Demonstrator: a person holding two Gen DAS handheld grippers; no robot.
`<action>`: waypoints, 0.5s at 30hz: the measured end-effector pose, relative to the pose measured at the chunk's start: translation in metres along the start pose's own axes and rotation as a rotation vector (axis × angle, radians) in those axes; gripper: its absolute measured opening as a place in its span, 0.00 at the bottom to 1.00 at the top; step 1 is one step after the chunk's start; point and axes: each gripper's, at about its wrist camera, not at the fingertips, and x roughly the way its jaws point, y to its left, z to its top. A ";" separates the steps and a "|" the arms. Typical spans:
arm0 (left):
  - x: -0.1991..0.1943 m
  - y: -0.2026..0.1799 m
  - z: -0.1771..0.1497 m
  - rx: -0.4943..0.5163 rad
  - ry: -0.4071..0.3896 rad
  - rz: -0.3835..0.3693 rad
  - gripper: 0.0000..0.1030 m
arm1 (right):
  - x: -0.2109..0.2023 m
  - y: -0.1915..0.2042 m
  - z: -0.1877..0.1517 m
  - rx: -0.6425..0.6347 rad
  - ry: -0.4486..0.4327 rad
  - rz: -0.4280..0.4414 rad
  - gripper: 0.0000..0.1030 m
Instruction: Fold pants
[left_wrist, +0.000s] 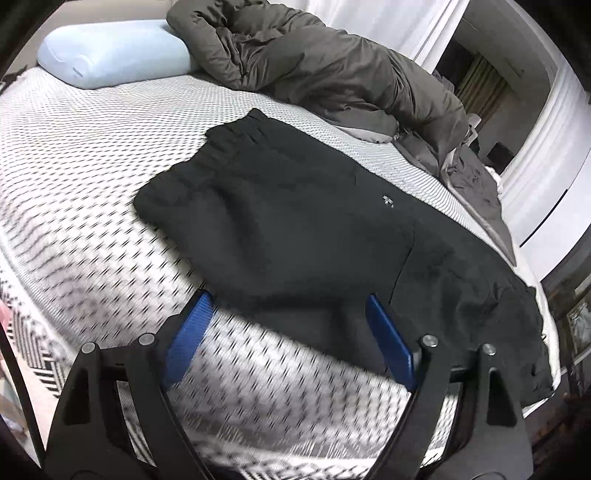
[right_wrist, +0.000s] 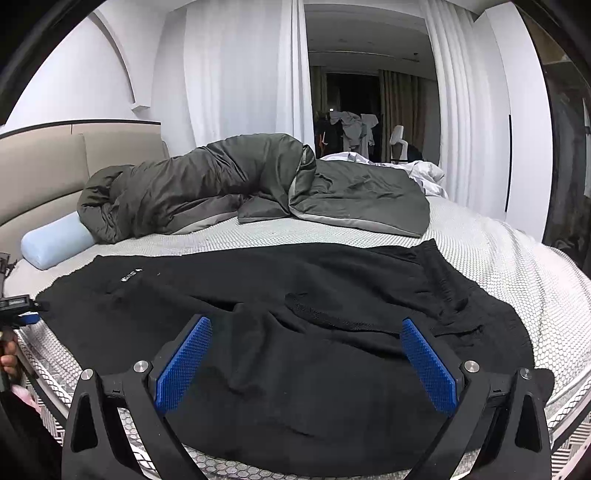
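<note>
Blue-padded left gripper (left_wrist: 288, 325) and right gripper (right_wrist: 306, 354) both gape released, gripping nothing. Beyond the jaws, black pants (right_wrist: 295, 291) lie rumpled, spread flat across the honeycomb-patterned mattress (left_wrist: 92, 158).

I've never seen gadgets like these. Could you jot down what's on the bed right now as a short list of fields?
surface: bed with a white patterned cover
garment: black pants, spread flat, not yet folded
logo: small white mark on the pants
left hand-held gripper: open, pads at the pants' near edge, nothing gripped
right hand-held gripper: open, above the pants, nothing gripped
behind pants: grey duvet, bunched up
pillow: pale blue, partly under the duvet
</note>
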 end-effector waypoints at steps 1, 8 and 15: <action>0.006 -0.003 0.006 -0.006 0.005 0.000 0.72 | 0.000 0.000 0.000 -0.001 0.000 0.002 1.00; 0.008 -0.004 0.034 -0.027 -0.095 0.084 0.03 | 0.008 -0.007 -0.007 0.012 0.047 -0.014 1.00; -0.014 0.031 0.023 -0.081 -0.142 0.243 0.03 | 0.009 -0.054 -0.011 0.161 0.084 -0.117 1.00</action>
